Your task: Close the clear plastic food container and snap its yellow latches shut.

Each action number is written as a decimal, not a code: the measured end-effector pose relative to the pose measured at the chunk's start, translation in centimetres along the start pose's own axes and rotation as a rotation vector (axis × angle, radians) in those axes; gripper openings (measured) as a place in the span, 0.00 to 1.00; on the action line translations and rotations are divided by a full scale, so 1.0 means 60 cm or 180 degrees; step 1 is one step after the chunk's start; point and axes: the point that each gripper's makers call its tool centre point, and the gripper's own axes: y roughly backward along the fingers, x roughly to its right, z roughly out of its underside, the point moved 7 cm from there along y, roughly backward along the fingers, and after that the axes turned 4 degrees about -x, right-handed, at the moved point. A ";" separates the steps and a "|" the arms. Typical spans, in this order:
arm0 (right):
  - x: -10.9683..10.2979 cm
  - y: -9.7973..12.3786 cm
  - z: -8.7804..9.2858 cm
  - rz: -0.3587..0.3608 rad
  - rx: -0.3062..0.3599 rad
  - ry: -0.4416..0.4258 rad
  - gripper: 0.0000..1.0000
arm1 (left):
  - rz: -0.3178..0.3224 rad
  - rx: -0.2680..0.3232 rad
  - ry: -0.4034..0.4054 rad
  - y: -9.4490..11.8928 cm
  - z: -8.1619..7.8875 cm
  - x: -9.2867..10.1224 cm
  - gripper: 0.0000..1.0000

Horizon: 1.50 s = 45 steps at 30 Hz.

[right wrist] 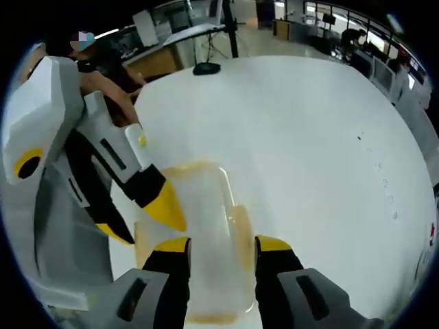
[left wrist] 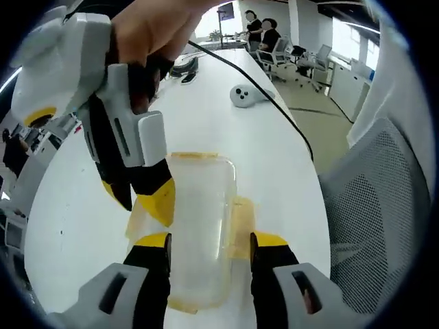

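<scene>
Fingers (left wrist: 152, 249) of both grippers stand open astride the clear container (left wrist: 199, 219), its yellow latches (left wrist: 241, 219) splayed outward.

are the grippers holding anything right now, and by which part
Both grippers straddle the clear container across its long sides, at opposite ends: left gripper, right gripper. Whether the jaws actually clamp it cannot be told.

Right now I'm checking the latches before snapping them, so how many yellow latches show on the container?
2. One latch hangs on the container side by the left gripper's right fingertip; another sits opposite, under the right gripper. Others may be hidden.
</scene>
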 end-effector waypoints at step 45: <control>0.010 -0.025 -0.024 -0.0587 -0.0752 0.0250 0.32 | -0.0453 -0.0103 -0.0172 -0.015 0.005 0.001 0.35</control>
